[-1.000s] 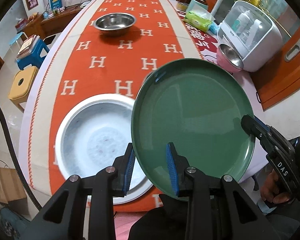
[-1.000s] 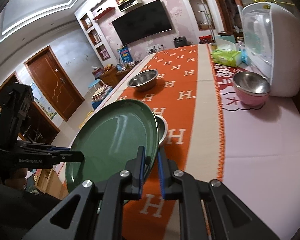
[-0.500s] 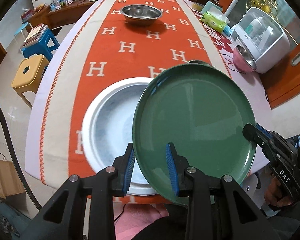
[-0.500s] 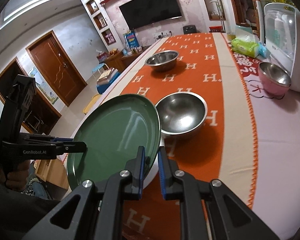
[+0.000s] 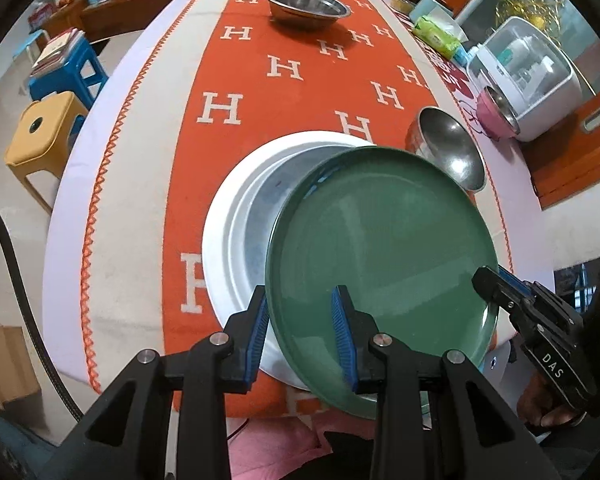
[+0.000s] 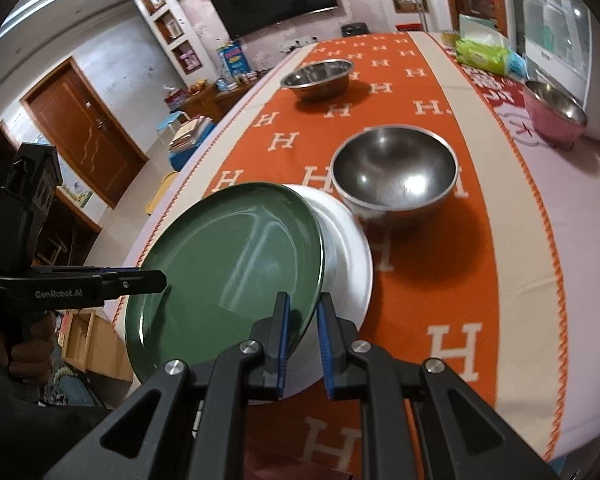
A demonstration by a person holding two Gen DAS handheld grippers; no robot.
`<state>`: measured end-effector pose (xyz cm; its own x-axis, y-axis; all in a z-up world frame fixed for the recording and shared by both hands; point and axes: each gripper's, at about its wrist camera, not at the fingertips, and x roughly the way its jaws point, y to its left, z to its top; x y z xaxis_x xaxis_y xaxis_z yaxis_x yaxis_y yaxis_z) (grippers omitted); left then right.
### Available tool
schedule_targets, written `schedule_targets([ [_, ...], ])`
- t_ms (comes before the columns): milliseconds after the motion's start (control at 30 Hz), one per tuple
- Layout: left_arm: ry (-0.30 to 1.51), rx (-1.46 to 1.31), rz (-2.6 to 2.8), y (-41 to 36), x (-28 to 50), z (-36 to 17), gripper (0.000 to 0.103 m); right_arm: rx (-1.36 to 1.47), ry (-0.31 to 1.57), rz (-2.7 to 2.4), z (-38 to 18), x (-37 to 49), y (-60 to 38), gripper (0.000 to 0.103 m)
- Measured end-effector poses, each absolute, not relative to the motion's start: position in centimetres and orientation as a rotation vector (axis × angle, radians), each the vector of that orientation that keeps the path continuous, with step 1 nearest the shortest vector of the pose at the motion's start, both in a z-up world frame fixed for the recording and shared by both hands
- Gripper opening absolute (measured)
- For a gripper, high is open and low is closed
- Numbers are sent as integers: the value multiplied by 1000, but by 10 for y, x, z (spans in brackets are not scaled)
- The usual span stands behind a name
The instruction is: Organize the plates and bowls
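Observation:
A green plate (image 5: 380, 256) is held tilted over a white plate (image 5: 240, 216) at the table's near edge. My left gripper (image 5: 300, 340) straddles the green plate's near rim with its jaws apart. My right gripper (image 6: 302, 340) is shut on the green plate (image 6: 228, 264) at its right rim; it also shows in the left wrist view (image 5: 500, 292). The white plate (image 6: 348, 256) lies under it. A steel bowl (image 6: 396, 176) stands just beyond, also in the left wrist view (image 5: 448, 148). A second steel bowl (image 5: 306, 2) sits far back.
A pink bowl (image 6: 554, 114) and a white appliance (image 5: 528, 68) stand at the right edge. A green wipes pack (image 5: 438, 36) lies behind. Yellow (image 5: 40, 128) and blue (image 5: 66, 68) stools stand left of the table. The orange runner (image 5: 280, 80) covers the middle.
The green plate and both grippers have moved forward and lower over the white plate. The near steel bowl has come into the left wrist view.

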<state>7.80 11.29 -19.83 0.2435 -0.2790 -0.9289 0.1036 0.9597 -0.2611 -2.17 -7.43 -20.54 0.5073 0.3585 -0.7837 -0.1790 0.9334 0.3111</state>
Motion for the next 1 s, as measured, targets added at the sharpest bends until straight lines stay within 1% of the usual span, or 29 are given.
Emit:
schedule_targets([
  [500, 1360, 7, -384, 109, 99, -222, 30, 291, 981, 150, -228, -31, -57, 15],
  [833, 1381, 29, -407, 109, 108, -228, 31, 301, 977, 96, -229, -30, -50, 16],
  [933, 1388, 17, -419, 109, 111, -228, 34, 296, 980, 89, -229, -28, -48, 21],
  [1000, 1385, 1, -420, 110, 112, -227, 34, 301, 983, 90, -228, -27, -48, 28],
])
